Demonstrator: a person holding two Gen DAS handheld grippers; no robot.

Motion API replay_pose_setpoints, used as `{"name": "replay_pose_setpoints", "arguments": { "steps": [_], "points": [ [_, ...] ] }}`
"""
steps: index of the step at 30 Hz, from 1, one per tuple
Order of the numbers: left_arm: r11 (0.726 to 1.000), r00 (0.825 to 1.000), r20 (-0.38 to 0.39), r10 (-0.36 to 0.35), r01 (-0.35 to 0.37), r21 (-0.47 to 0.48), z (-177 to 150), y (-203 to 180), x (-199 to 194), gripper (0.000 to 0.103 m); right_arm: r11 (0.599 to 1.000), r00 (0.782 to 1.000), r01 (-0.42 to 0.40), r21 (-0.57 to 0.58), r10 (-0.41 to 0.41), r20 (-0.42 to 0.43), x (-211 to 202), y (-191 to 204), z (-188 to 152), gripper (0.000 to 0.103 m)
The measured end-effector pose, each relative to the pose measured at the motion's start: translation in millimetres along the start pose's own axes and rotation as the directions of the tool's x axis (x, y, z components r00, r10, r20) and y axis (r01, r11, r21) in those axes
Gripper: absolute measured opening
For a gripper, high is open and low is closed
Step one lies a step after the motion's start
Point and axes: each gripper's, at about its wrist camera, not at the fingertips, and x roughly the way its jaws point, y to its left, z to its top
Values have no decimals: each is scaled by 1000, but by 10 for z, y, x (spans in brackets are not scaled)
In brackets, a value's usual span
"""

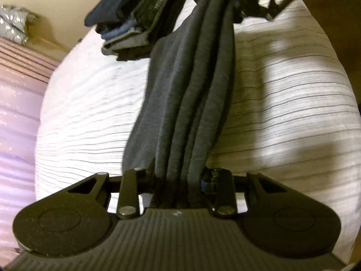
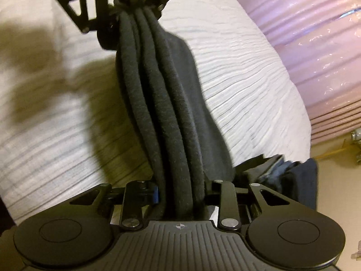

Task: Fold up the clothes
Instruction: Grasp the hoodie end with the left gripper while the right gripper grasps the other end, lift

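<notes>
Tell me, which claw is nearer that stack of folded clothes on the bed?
Right. In its own view the stack of folded clothes lies just beside the right claw. From the left claw, the stack sits far off, at the other end of the stretched dark garment.

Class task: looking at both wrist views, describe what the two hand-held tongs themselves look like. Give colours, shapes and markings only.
Both tongs, left and right, are matt black. Each has a ribbed central plate flanked by two round discs, with flat link bars joined by silver rivets. A small white crosshair mark sits on the right one's plate, and a blue part shows near each one's fingers. No cables or sleeves are visible.
</notes>
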Motion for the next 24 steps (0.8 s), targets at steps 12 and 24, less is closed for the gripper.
{"name": "replay_pose_setpoints", "arguments": {
  "steps": [12,24],
  "points": [
    [999,998,30,51,-51,-2,-130,174,-892,29,998,1000,-6,67,6,-1,-892,-179,462,30],
    [990,982,145,122,-130,46,-69,304,-1436,29,980,993,120,158,-116,-35,-1560,-215,643,30]
  ]
}}
